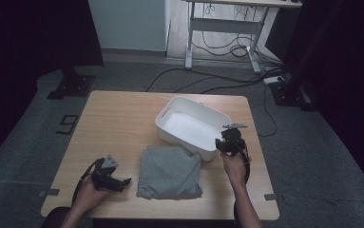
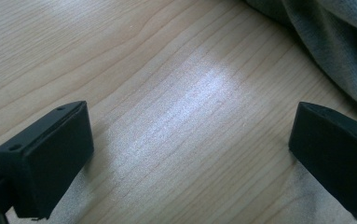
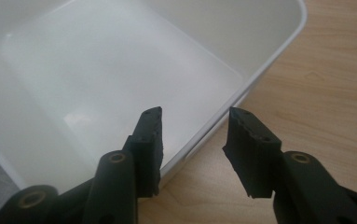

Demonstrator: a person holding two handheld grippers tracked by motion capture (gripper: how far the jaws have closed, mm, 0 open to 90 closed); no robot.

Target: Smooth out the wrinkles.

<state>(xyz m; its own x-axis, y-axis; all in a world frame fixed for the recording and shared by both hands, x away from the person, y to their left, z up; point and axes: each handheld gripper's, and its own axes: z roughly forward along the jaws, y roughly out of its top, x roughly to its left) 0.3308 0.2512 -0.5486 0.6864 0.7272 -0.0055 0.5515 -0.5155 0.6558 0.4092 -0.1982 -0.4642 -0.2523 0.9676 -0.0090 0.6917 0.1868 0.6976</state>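
White bin point(image 1: 191, 124) lies long axis diagonal; right tool point(image 3: 195, 135) straddles its rim, unclamped; left tool point(image 2: 190, 154) apart.

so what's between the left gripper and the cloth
Nothing: in the high view a short strip of bare table separates the left gripper from the folded grey cloth. The left gripper view shows bare wood between its open jaws.

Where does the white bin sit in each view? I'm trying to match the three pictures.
High view: white bin right of centre on the table, beyond the grey cloth.
Left gripper view: not in it.
Right gripper view: white bin across the upper left, its rim between the jaws.
Shared landmark: the grey cloth, also at the right gripper view's lower left edge.
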